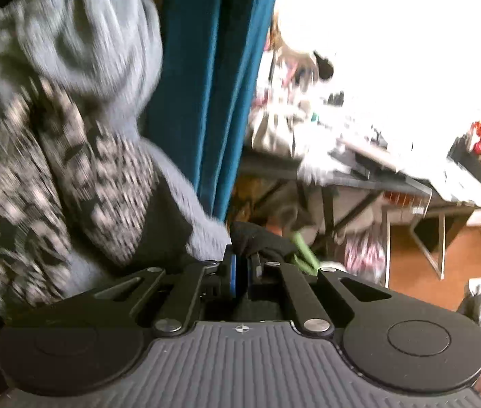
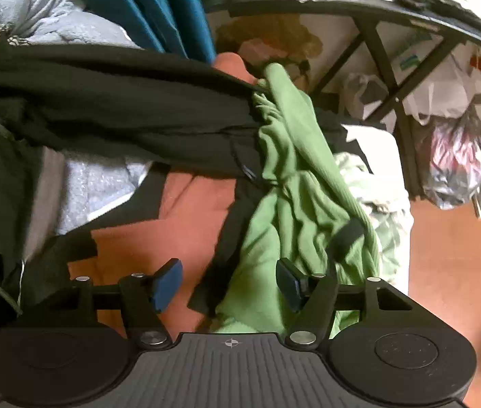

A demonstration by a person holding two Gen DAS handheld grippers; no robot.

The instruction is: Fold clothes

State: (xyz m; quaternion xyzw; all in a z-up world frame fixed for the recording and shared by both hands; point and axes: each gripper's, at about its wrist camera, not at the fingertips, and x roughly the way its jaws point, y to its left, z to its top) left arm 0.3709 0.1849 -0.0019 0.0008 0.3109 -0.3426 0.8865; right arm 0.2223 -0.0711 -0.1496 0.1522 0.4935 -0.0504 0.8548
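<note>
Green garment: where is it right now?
In the right wrist view, the green garment lies crumpled right of centre, beside the black garment, ahead of the open right gripper, partly over white cloth.

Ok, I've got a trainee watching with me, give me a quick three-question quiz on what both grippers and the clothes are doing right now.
1. True or false: the right gripper is open, with nothing between its fingers.
2. Which garment is the left gripper shut on? A) the green garment B) the black garment C) the teal curtain
3. Fill in: in the right wrist view, the black garment runs stretched from the left across to the ____ garment.

Key: 1 true. 2 B; dark cloth bunches at the closed fingertips in the left wrist view. 3 green.
</note>
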